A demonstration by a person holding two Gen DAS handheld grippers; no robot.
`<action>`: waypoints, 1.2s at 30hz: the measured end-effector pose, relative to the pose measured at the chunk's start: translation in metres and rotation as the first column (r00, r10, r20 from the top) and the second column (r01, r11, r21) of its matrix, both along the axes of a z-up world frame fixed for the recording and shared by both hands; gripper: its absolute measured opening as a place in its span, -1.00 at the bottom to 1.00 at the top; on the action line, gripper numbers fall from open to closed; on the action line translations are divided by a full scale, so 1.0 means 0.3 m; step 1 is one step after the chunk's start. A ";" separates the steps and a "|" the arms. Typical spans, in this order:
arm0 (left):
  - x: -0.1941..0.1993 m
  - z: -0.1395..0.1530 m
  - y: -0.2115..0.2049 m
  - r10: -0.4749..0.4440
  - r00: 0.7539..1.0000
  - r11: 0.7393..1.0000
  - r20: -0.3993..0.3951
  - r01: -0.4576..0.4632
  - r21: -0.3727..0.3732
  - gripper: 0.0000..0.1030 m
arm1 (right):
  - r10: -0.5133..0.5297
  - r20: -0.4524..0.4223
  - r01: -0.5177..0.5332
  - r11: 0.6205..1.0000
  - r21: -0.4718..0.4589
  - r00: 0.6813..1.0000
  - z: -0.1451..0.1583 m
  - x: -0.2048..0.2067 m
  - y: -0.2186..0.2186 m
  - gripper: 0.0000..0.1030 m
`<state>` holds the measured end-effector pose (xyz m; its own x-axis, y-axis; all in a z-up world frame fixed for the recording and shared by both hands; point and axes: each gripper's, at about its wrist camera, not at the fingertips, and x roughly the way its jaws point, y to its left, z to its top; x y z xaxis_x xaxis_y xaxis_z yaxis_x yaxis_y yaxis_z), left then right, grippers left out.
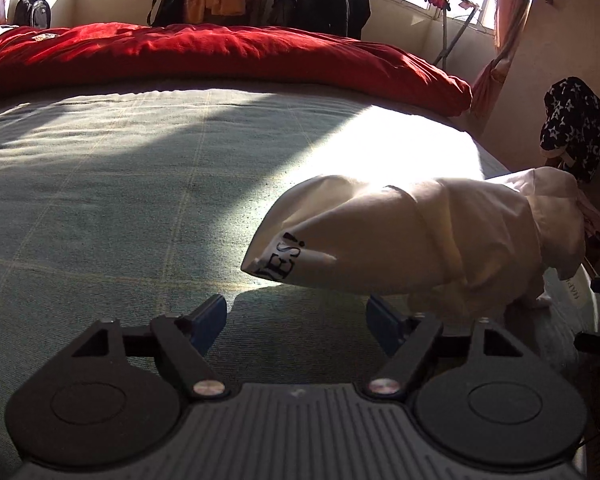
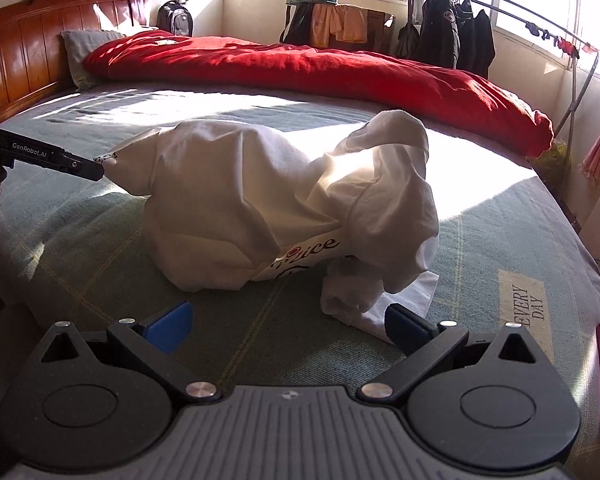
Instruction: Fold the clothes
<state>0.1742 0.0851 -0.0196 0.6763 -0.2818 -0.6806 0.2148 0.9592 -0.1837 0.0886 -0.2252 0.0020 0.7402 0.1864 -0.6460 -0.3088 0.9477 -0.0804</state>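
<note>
Our left gripper (image 1: 296,322) and right gripper (image 2: 290,326) both gape, nothing pinched. Just ahead, the crumpled white shirt (image 2: 260,200) sits heaped on the green checked bedspread (image 1: 100,200); bare cloth lies around it. Beyond, a puffy red quilt (image 2: 300,68), then a wooden headboard (image 2: 40,36).

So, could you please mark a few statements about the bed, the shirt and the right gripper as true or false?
1. The white shirt lies crumpled on the bed. True.
2. The duvet is blue. False: it is red.
3. The right gripper is clamped on the shirt. False: its jaws stand open with nothing pressed between them.
4. Dark jackets hang by the window. True.
</note>
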 end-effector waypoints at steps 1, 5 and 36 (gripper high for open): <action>-0.010 -0.005 -0.011 -0.006 1.000 1.000 -0.004 0.006 0.004 0.52 | -0.003 0.013 0.004 1.000 -0.014 1.000 0.013 0.004 -0.006 1.00; -0.042 -0.010 -0.041 -0.024 1.000 1.000 -0.009 0.024 0.010 0.57 | -0.015 0.081 0.022 0.997 -0.078 0.997 0.081 0.036 -0.031 1.00; -0.016 0.015 -0.060 -0.014 0.996 0.998 0.088 0.009 0.066 0.72 | 0.168 -0.145 -0.220 0.818 -0.531 0.975 0.025 0.632 0.117 0.63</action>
